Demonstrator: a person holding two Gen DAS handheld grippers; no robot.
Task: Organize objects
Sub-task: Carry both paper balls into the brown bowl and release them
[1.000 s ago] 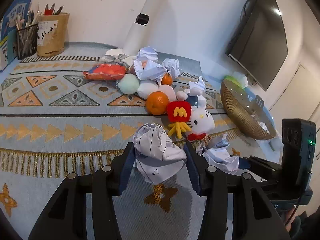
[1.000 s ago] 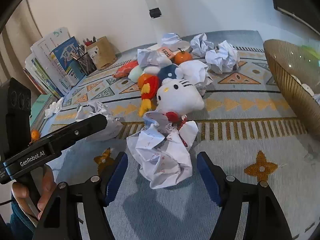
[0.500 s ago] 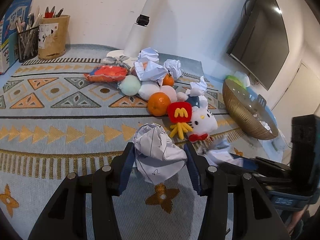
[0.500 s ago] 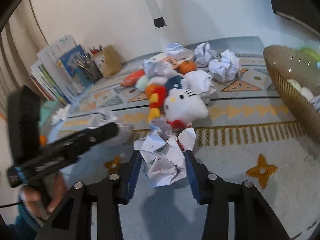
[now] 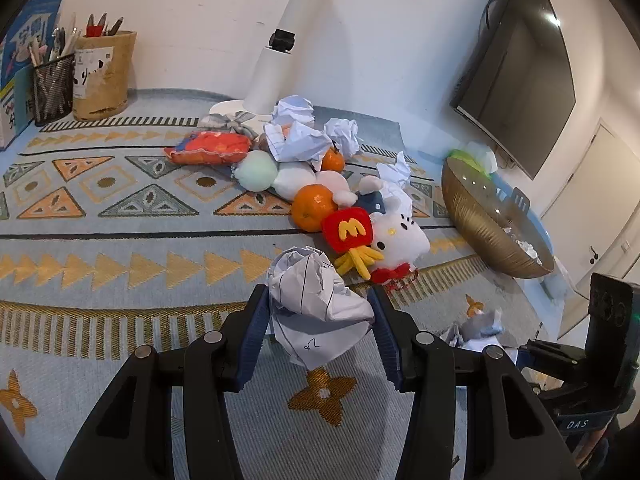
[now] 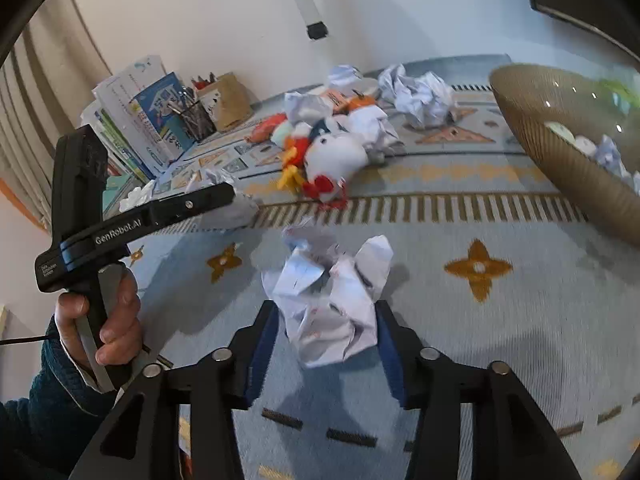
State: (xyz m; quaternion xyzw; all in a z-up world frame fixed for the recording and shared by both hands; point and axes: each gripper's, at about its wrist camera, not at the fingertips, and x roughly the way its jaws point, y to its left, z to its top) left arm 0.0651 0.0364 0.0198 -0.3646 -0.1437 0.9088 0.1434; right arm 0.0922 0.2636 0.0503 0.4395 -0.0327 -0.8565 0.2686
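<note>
My left gripper (image 5: 318, 320) is shut on a crumpled lined paper ball (image 5: 308, 292) and holds it just above the patterned mat. In the right wrist view that gripper (image 6: 224, 196) shows from the side, held by a person's hand (image 6: 108, 320). My right gripper (image 6: 326, 320) has a second crumpled paper ball (image 6: 328, 292) between its blue pads. Its jaws are opening, and the pads still touch the paper on both sides. A golden ribbed bowl (image 6: 560, 152) with paper wads inside stands to the right.
A white cat plush (image 5: 400, 236) with a red fries toy, oranges (image 5: 314, 208), soft toys and more paper wads (image 5: 296, 136) lie mid-mat around a white lamp base. Pen holders (image 5: 100, 72) and books stand at the far left. A screen hangs on the right wall.
The right gripper closed on its paper ball and carried it back, away from the plush; its jaws now stand wider than half a second ago. The left gripper and its paper stayed put.
</note>
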